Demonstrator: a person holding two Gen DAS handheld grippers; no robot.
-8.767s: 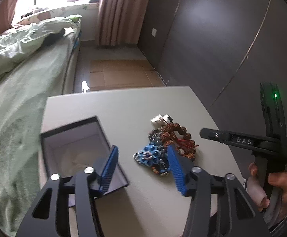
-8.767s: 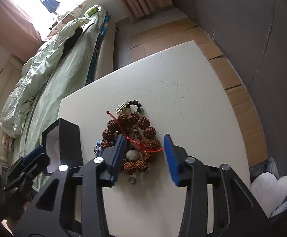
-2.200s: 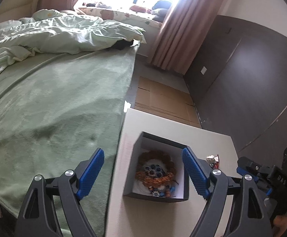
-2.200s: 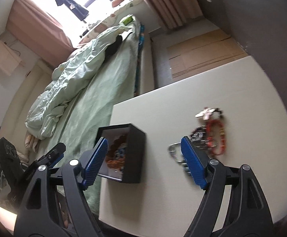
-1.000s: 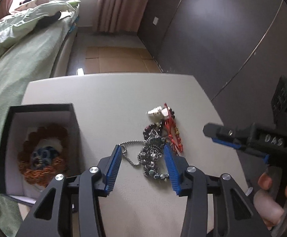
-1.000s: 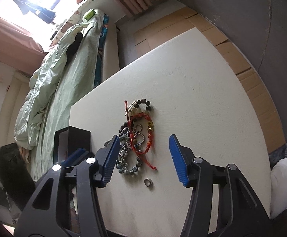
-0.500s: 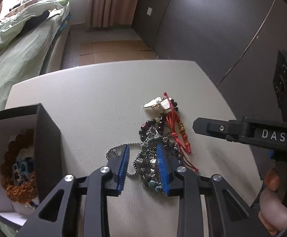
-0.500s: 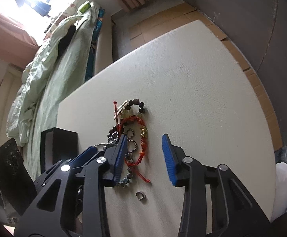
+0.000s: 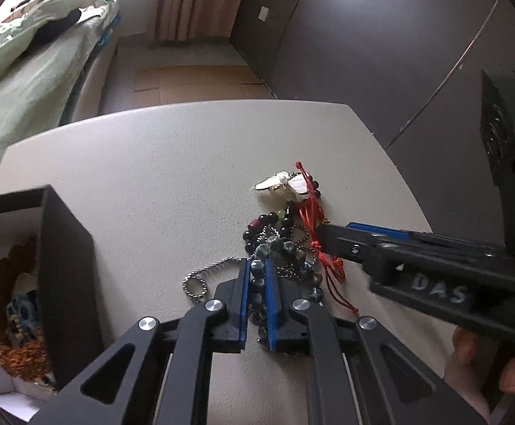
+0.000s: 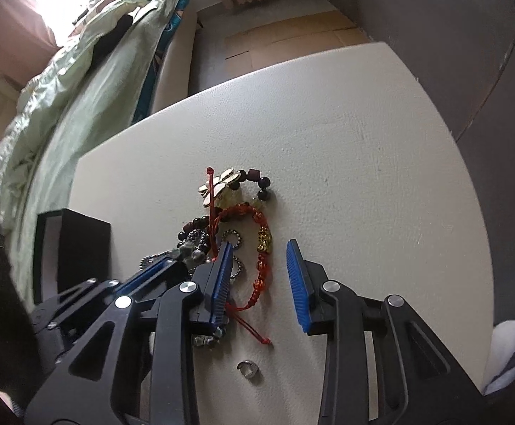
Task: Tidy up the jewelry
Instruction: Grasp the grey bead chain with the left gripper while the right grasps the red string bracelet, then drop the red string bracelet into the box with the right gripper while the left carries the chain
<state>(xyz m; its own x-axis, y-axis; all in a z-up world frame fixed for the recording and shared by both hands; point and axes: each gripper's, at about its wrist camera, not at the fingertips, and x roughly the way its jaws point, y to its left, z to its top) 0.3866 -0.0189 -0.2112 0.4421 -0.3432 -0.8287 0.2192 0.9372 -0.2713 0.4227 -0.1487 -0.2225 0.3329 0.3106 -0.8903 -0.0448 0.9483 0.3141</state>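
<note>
Pinching a grey-green stone bead bracelet (image 9: pixel 257 269) on the white counter (image 9: pixel 158 177), left tool (image 9: pixel 256 276) pressed together. Right tool (image 10: pixel 259 269) spread over red cord bracelet (image 10: pixel 262 258). Black square box (image 9: pixel 66 269) holds brown and blue beads (image 9: pixel 13 304).

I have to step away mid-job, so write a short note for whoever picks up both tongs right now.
Left tongs: shut on the grey bead bracelet in the pile on the table.
Right tongs: open, straddling the red cord bracelet, not gripping.
Done: brown bead bracelet and a blue piece already lie in the black box.
Left: grey, red and dark bead bracelets, ball chain, white-gold charm, small ring.
</note>
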